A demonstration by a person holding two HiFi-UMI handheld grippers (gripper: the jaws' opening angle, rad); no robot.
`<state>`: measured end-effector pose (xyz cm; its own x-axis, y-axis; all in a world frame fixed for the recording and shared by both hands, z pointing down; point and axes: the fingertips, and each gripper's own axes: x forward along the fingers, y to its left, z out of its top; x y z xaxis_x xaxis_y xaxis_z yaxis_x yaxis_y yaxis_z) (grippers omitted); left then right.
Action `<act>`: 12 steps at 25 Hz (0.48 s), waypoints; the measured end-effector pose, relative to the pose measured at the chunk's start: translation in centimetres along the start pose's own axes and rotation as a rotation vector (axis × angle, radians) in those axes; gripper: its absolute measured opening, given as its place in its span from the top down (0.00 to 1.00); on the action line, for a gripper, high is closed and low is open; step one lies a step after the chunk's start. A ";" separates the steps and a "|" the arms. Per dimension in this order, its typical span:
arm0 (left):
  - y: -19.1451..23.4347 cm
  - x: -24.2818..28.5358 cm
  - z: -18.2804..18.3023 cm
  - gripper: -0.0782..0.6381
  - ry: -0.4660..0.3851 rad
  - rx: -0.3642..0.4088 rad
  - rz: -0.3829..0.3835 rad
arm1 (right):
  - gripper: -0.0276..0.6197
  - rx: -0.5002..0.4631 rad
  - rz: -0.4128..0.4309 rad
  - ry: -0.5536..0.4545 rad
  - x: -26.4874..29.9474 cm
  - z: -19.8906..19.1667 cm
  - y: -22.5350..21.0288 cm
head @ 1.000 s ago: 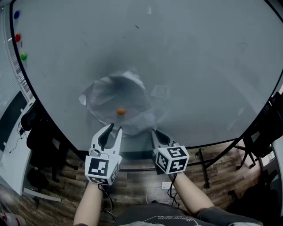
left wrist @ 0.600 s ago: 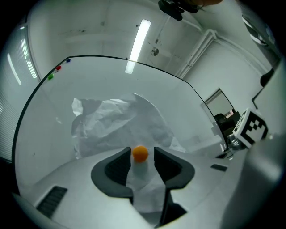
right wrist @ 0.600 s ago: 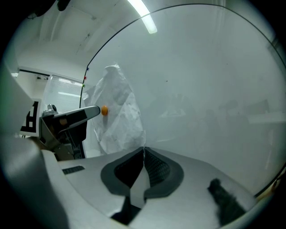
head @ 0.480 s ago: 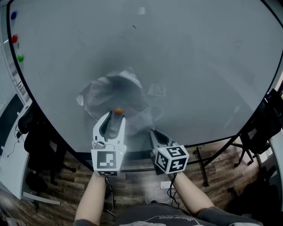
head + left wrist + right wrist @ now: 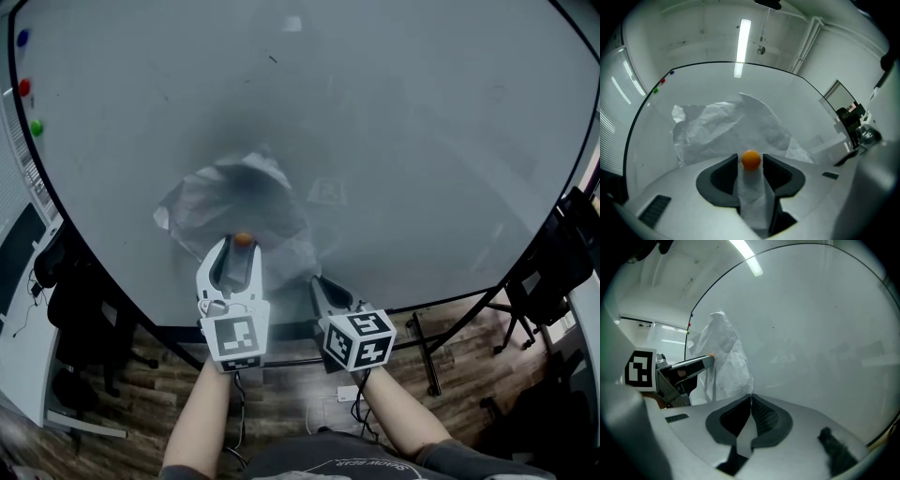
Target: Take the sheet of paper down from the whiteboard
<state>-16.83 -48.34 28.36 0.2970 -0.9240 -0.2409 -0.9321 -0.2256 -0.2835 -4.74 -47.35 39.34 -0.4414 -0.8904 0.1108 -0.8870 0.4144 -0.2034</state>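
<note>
Sheet corner (image 5: 744,379) in closed right tongs (image 5: 751,395), right gripper view only

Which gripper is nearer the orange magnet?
Left. The left gripper has its opening jaws either side of the orange magnet; the right gripper pinches a lower corner of the paper.

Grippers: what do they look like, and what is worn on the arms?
Left gripper and right gripper: light grey shells, dark-lined tapering jaws, each bearing a white cube with black square markers. The left's jaws are opening, an orange magnet between them. Forearms uncovered; a dark sleeve at the right elbow.
</note>
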 end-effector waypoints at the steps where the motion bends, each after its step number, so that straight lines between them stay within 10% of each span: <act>1: 0.1 0.0 -0.1 0.64 0.009 0.006 0.008 | 0.92 0.000 0.001 0.000 0.0 0.0 0.0; 12: -0.2 -0.1 0.2 0.72 0.019 0.011 0.011 | 0.92 0.005 0.016 -0.001 0.2 0.1 0.0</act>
<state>-16.62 -48.13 28.22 0.2823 -0.9321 -0.2270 -0.9330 -0.2117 -0.2912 -4.82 -47.55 39.31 -0.4553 -0.8840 0.1064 -0.8793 0.4276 -0.2099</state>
